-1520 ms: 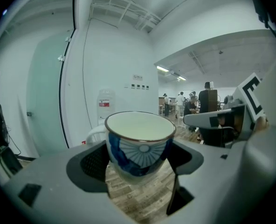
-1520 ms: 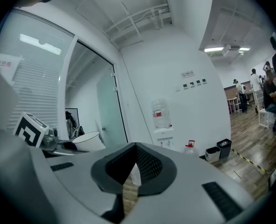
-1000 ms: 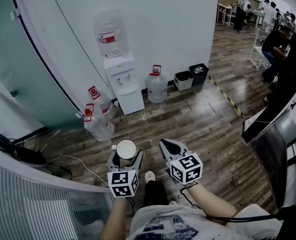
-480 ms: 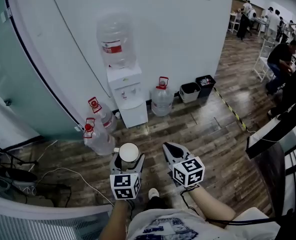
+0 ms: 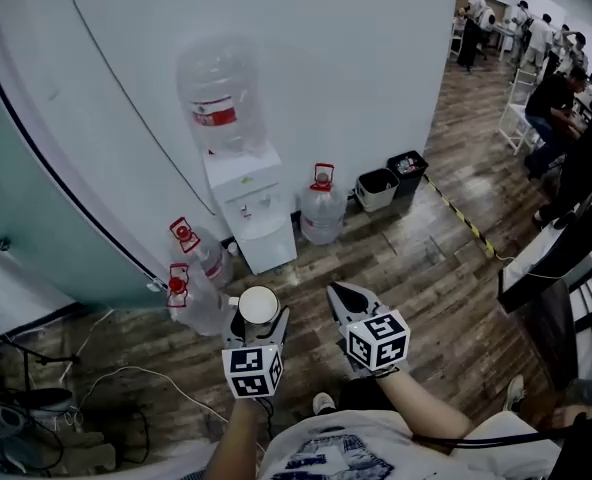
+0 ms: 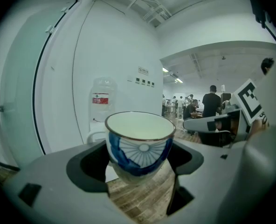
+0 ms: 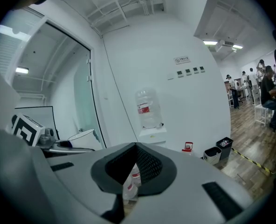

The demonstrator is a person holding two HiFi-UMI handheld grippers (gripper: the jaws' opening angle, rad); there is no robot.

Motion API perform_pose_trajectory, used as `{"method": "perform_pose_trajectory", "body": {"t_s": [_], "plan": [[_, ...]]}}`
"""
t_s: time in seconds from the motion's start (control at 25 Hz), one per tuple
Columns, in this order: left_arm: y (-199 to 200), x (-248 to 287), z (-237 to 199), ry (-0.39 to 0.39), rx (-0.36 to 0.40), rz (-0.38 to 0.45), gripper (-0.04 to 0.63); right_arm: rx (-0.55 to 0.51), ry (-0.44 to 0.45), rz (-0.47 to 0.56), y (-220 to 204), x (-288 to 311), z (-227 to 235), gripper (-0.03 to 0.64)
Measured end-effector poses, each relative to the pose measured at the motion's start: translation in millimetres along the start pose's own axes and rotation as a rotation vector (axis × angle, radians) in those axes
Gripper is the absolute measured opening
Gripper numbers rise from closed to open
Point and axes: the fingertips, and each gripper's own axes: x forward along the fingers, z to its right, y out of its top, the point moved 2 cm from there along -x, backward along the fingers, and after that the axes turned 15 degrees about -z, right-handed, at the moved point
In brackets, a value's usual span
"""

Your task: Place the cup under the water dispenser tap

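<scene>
Cup (image 6: 139, 143), white inside with a dark rim and a blue fan pattern on its side, sits upright between the jaws of the left claw (image 5: 257, 316), which press on it from both sides. Its white handle sticks out to the person's left. The claw holds the cup in the air over the wooden floor (image 5: 426, 268), well apart from the water dispenser (image 5: 248, 203).

The dispenser is a white cabinet standing against the white wall (image 5: 356, 78) ahead, with a large clear bottle (image 5: 221, 93) upside down on top, red label facing out. Its tap is too small to make out clearly in the head view.

The right claw (image 5: 339, 291) is just beside the left one at about the same height. Its jaws are brought together at the tips and hold nothing; in the right gripper view only a small gap shows below the meeting tips.

On the floor, one spare water bottle with a red cap (image 5: 322, 208) stands to the right of the dispenser, and two more (image 5: 198, 253) lean near the glass partition on its left. Two dark bins (image 5: 376, 183) sit by the wall further right
</scene>
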Motion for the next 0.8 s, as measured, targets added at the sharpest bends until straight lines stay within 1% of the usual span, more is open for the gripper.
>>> {"method": "perform_pose_trajectory", "body": {"t_s": [0.2, 0.32, 0.44, 0.6, 0.8], "plan": [[11.1, 24.6, -17.3, -0.006, 0.002, -0.004, 0.411, -0.002, -0.013, 0.002, 12.3, 25.7, 10.2, 0.021], [16.7, 45.5, -28.0, 0.006, 0.009, -0.009, 0.411, -0.005, -0.012, -0.006, 18.2, 48.3, 19.9, 0.021], [21.7, 71.2, -40.0, 0.015, 0.001, -0.016, 0.411, -0.008, -0.004, -0.014, 22.6, 74.8, 32.4, 0.021], [31.2, 119.7, -59.0, 0.034, -0.013, -0.03, 0.411, -0.001, 0.006, -0.012, 34.2, 113.7, 60.4, 0.021], [30.3, 192.3, -77.3, 0.051, -0.046, -0.061, 0.413, 0.01, 0.012, -0.047, 30.2, 168.2, 108.6, 0.021]]}}
